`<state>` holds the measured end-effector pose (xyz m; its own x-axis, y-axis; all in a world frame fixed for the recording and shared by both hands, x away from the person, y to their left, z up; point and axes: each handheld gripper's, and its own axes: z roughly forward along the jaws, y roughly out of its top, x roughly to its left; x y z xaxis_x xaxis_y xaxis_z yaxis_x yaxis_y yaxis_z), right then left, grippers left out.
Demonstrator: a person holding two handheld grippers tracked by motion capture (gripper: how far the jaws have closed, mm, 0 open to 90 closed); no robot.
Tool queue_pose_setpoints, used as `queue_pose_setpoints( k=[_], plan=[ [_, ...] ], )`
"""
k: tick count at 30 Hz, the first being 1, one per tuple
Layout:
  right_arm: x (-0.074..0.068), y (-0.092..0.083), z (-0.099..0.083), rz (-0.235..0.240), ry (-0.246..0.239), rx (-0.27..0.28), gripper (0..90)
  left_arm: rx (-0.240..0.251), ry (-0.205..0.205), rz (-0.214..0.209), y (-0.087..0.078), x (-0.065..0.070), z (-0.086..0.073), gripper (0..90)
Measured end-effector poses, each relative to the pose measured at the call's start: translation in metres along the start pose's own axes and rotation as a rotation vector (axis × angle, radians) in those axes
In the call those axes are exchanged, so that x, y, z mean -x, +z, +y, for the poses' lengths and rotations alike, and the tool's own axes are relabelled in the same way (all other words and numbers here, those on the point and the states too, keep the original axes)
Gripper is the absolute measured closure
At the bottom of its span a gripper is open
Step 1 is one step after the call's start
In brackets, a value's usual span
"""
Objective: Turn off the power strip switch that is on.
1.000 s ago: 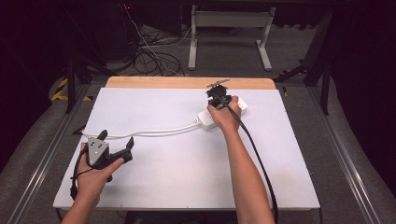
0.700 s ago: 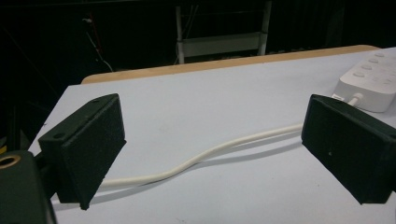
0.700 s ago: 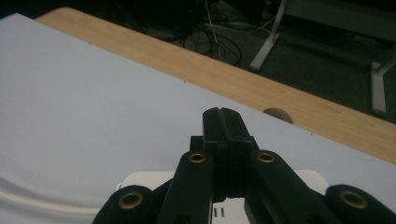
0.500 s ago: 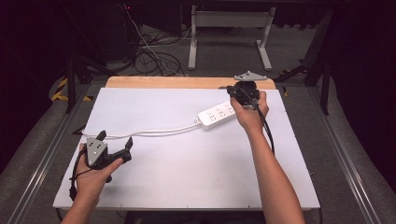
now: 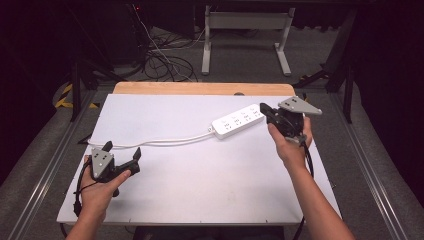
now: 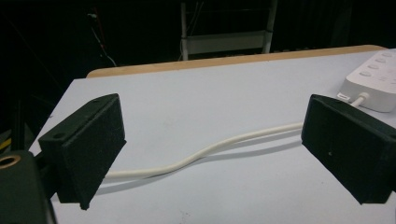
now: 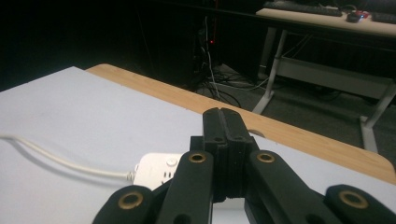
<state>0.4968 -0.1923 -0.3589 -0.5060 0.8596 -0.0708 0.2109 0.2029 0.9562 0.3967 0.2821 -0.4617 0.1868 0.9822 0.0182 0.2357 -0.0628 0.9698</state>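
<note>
Power strip (image 5: pixel 238 120) lies on our tabletop (image 5: pixel 200 190); our right claw (image 5: pixel 264 109) is closed empty beside it, left claw (image 5: pixel 121 155) gapes open.

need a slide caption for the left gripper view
Open left tongs frame a white cable running to a power strip on the white table.

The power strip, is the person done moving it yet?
Done: the power strip lies flat on the white table with its cord trailing left. In hand: nothing; the right gripper is shut and empty at the strip's right end, and the left gripper sits open by the cord. What is left is unclear.
</note>
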Motion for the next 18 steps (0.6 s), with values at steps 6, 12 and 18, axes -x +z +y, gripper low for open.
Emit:
queue_pose_setpoints(
  k=[6,12,18],
  plan=[
    [0.000,-0.037,-0.030,0.007,0.000,0.033,90.0,0.005,-0.008,0.007,0.000,-0.001,0.000,6.6],
    [0.005,-0.051,-0.061,0.023,0.041,0.062,90.0,0.001,-0.010,0.007,0.002,-0.001,0.001,6.6],
    [0.008,-0.068,-0.067,0.000,0.015,0.146,90.0,0.008,-0.004,0.001,0.001,0.001,0.002,6.6]
  ],
)
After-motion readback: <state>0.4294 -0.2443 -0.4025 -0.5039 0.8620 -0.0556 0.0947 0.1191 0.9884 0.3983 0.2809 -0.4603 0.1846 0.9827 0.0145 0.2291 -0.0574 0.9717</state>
